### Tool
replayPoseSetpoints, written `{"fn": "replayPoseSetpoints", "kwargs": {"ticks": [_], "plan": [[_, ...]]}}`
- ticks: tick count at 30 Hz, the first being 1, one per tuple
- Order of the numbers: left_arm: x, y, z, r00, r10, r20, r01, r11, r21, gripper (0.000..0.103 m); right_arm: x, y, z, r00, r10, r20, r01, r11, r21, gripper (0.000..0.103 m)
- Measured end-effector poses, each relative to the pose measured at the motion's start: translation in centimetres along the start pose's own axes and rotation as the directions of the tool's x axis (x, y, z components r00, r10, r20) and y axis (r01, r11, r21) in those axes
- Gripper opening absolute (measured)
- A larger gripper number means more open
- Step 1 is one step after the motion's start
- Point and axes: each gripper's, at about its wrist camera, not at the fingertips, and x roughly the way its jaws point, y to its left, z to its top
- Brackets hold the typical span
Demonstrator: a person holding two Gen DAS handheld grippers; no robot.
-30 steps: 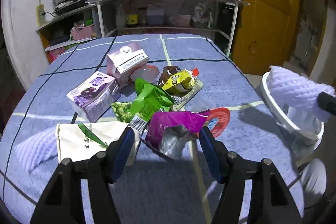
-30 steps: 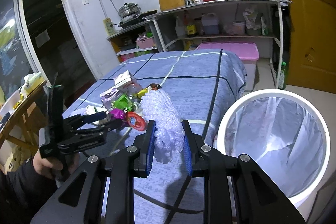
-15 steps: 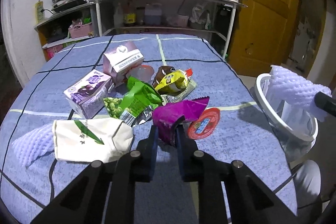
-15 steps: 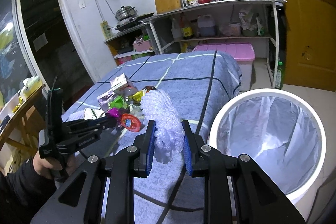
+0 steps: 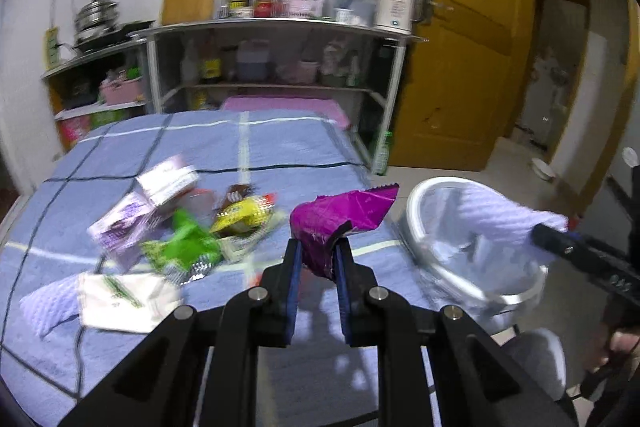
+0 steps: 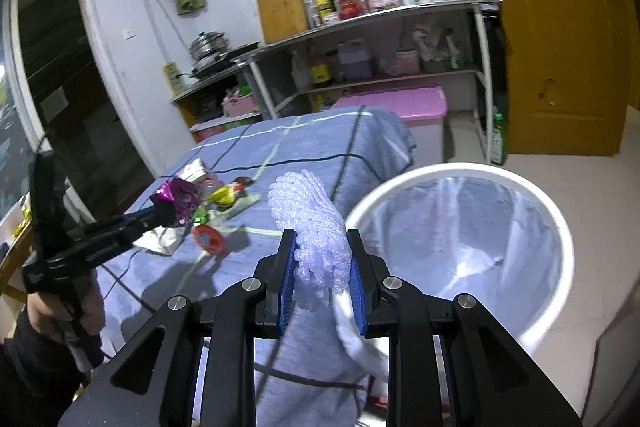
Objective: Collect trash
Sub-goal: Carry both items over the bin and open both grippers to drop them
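My left gripper is shut on a crumpled purple snack wrapper, lifted off the blue checked tablecloth. In the right wrist view that same purple wrapper hangs at the tip of the left gripper. My right gripper is shut on a white foam net sleeve, held beside the rim of the white lined trash bin. The left wrist view shows the trash bin past the table's right edge, with the foam net above it.
Several pieces of trash lie on the table: two purple cartons, a green wrapper, a yellow packet, a white bag and a red lid. Metal shelves and an orange door stand behind.
My left gripper closed on the purple wrapper and lifted it off the table toward the right. My right gripper carried the foam net closer to the bin.
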Motion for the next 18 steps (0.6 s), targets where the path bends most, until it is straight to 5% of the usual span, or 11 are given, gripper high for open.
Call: {"fn": "replayPoseSetpoints", "kwargs": {"ticks": [10, 18], "plan": [[4.8, -8.3, 0.6, 0.982, -0.168, -0.087, 0.176, 0.980, 0.089, 0.018, -1.4, -5.1, -1.1, 0.994, -0.105, -0.020, 0.106, 0.991, 0.077, 0.025], [8.0, -12.0, 0.0, 0.957, -0.232, -0.174, 0.253, 0.961, 0.109, 0.018, -0.9, -7.4, -2.3, 0.986, -0.149, -0.073, 0.156, 0.982, 0.110, 0.025]]}}
